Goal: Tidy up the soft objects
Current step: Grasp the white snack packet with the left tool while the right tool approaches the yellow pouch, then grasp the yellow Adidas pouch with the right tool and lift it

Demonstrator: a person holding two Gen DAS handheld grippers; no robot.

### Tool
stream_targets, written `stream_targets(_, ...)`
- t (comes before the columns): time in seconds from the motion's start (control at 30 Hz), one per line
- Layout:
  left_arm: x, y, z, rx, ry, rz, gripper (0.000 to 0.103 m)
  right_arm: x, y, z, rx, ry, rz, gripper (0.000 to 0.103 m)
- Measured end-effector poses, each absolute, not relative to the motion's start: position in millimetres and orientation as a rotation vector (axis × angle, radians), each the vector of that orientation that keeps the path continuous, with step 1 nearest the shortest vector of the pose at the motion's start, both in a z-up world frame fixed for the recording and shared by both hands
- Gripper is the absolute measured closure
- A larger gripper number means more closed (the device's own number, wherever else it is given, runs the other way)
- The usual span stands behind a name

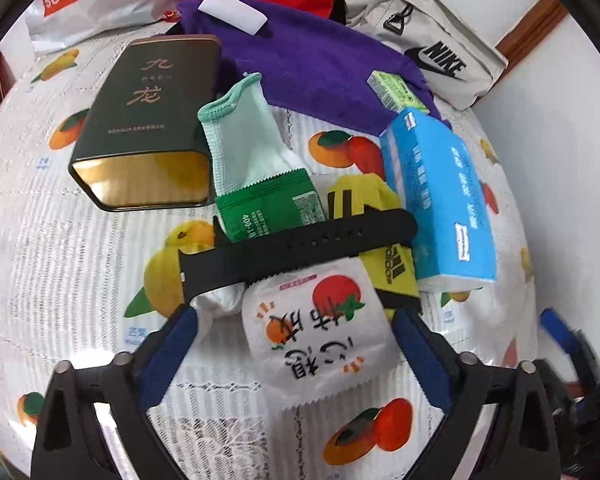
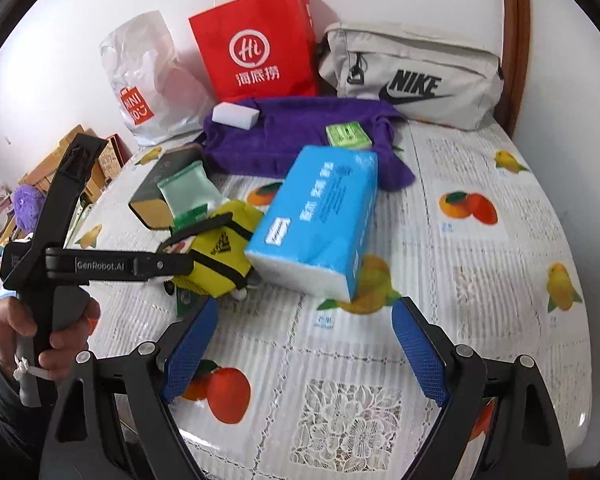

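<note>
Bare tablecloth [image 2: 479,300] lies free right of the blue tissue pack [image 2: 323,216]; clutter crowds its left.

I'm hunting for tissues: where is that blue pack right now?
The blue tissue pack lies on the fruit-print tablecloth mid-table in the right wrist view, against the yellow Adidas pouch on its left, just in front of the purple towel.

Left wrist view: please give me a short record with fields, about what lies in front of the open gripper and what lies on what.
left gripper: open, holds nothing
between its fingers: white soft packet with persimmon print, not pressed
on the packet: black rubber watch strap, lying across its far end
behind strap: green sachet, yellow fabric pouch
right of pouch: blue tissue pack
far: mint-white sock, dark green tin, purple cloth
right gripper: open, empty
surface: fruit-print tablecloth
</note>
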State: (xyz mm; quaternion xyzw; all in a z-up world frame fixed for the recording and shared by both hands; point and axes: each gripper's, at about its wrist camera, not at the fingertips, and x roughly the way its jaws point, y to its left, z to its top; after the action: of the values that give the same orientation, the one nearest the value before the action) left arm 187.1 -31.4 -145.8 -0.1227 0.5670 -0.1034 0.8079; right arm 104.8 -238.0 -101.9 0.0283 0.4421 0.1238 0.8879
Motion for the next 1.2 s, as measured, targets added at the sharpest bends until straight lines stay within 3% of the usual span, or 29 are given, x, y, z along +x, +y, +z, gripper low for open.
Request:
stream_targets(0.13,185,-25,-142,-0.285,1.201,-0.235,0.041,103,-237,-108,0.062,0.932,0.265,0.015)
stream_targets(0.3,178,-23,-138,-0.226,1.180,-0.251,0.051,104,-229,-110,0.057,0.932,0.279,0.015)
stream_targets(0.5,159,-11,-133,-0.135,1.133,-0.207,0.052,102,-215,-114,0.037,0.937,0.301,0.015)
stream_targets(1.2,146,66,-143,-0.241,1.104,-0.126,0.052,119,-137,-137,-0.061,0.864,0.399,0.016)
